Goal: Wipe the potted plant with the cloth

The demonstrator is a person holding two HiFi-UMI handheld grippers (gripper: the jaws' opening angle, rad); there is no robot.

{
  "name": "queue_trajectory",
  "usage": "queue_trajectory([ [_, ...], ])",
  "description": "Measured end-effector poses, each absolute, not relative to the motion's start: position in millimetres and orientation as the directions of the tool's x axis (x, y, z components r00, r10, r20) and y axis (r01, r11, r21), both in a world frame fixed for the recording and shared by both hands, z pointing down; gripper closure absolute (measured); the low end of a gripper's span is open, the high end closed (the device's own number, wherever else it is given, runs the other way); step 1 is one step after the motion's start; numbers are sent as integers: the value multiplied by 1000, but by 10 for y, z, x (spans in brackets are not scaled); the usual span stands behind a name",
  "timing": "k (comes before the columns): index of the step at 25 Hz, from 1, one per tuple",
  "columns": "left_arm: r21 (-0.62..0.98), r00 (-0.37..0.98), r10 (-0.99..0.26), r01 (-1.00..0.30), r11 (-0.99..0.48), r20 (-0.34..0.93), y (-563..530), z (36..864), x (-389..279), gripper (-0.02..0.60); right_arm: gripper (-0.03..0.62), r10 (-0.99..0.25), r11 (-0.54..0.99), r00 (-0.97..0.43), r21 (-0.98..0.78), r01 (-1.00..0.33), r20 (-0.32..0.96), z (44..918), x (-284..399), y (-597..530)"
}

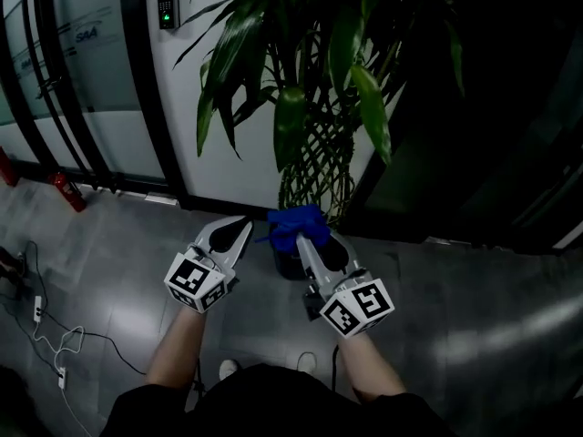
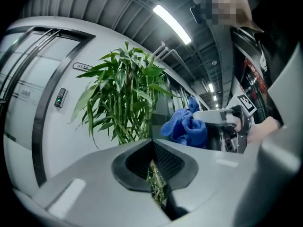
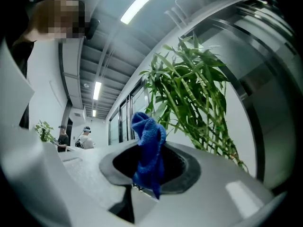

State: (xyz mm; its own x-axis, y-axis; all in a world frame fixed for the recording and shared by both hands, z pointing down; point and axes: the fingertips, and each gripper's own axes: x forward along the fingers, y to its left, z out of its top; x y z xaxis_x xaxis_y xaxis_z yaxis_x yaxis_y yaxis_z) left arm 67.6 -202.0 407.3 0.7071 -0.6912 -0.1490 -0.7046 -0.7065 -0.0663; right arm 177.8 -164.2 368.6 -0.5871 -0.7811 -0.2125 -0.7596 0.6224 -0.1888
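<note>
Right gripper [image 1: 308, 238] pinches the soft, light blue cloth [image 3: 149, 150] near its middle, its ends flopping free, just below the potted plant [image 1: 305, 107] standing on the floor by the wall. Left gripper [image 1: 242, 231], apparently closed on nothing, hangs beside it. The thin leaves likely bend under pressure.

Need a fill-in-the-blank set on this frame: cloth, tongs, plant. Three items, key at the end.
1. The right tongs are clamped on a ____ cloth.
2. The left tongs hold ____.
3. The potted plant has ____ leaves.

Missing words: blue; nothing; green.
</note>
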Motion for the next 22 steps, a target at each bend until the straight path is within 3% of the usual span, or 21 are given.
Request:
queue_trajectory([
  [8, -102, 643, -757, -766, -635, -117, -2221, 3968, 1761, 575, 485, -743, 668, -634, -187, -720, -214, 3548, 2998, -2081],
  [22, -122, 656, -750, -754, -646, -81, -2885, 3386, 2261, 575, 485, -737, 617, -579, 3, -787, -348, 2509, 3530, -2856],
])
